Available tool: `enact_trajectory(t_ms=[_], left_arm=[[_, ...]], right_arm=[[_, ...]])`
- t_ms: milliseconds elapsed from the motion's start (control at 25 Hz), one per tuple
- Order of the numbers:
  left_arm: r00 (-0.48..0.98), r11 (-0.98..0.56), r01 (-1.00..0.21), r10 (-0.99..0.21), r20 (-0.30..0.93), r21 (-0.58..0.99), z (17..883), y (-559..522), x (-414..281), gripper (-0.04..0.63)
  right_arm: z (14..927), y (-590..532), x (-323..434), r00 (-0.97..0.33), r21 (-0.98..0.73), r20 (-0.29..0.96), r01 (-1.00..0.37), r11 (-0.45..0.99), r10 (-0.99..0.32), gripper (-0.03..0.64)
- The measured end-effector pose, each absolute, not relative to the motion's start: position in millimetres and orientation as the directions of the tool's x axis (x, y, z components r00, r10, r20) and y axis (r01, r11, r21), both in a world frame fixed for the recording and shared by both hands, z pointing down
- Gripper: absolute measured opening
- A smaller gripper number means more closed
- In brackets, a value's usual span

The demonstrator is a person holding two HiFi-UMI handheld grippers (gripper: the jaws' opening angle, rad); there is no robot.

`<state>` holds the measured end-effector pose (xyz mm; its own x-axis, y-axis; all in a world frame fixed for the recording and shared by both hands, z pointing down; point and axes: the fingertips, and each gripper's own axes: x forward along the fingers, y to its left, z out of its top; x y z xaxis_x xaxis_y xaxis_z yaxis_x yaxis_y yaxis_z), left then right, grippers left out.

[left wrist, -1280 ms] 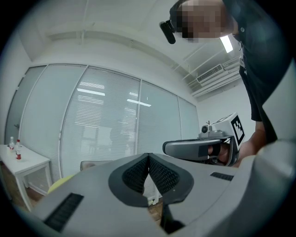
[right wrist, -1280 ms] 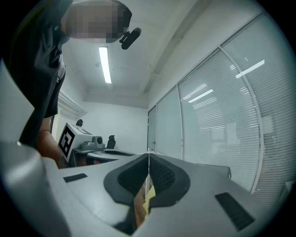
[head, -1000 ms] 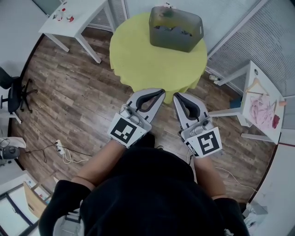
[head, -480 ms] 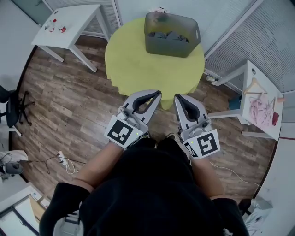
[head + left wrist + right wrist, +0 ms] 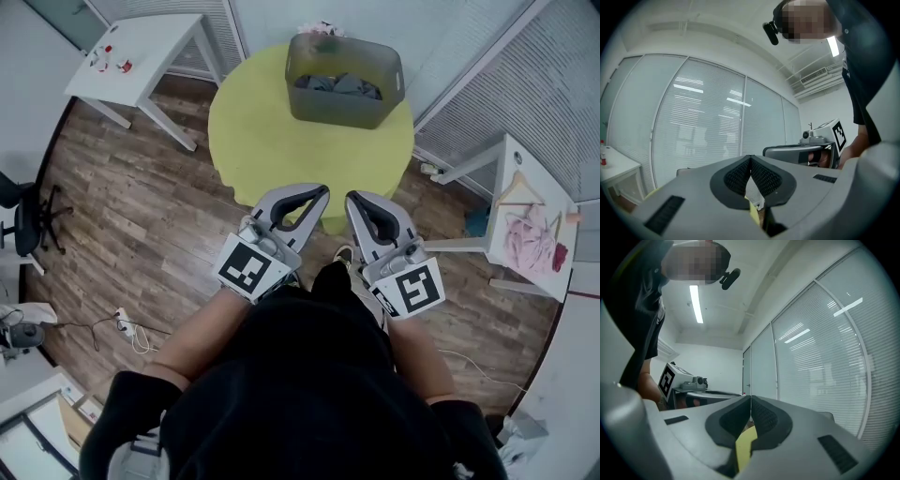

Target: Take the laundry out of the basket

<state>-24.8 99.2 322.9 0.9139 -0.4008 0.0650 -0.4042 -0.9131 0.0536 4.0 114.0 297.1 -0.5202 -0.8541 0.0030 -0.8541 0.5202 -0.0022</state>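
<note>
Wood-plank floor (image 5: 141, 206) fills the head view, seen from steeply above. On it stands a round table (image 5: 281, 141) draped in a yellow cloth. A white side table (image 5: 155, 52) sits at the upper left with a few small red-and-white items (image 5: 112, 62), too small to identify. Another white table (image 5: 514, 150) at the right carries a crumpled pink garment (image 5: 530, 234) beside a hanger (image 5: 521, 184). A grey plastic basket (image 5: 342, 111) rests on the far side of the round table, holding a low heap of grey laundry (image 5: 336, 84) that lies below the rim. The left gripper (image 5: 323, 191) and right gripper (image 5: 352, 199) are held side by side over the table's near edge, well apart from the basket. Each gripper's own view shows its jaws clenched together with nothing between them: left (image 5: 750, 158), right (image 5: 750, 397)
</note>
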Motion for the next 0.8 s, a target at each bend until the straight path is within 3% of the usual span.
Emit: enact_trajectory(t_ms=[160,800], left_arm=[[0.902,-0.900,-0.431,-0.431,0.010,0.062,312,80,5,0.011],[0.824,-0.821,-0.567,-0.566,0.040,0.063,317,8,91,0.011]], right_arm=[[300,95,27,-0.548,-0.004,0.022,-0.836,0.548,-0.836,0.023],[314,13,125,-0.618,-0.044,0.041,-0.786,0.616,-0.785,0.023]])
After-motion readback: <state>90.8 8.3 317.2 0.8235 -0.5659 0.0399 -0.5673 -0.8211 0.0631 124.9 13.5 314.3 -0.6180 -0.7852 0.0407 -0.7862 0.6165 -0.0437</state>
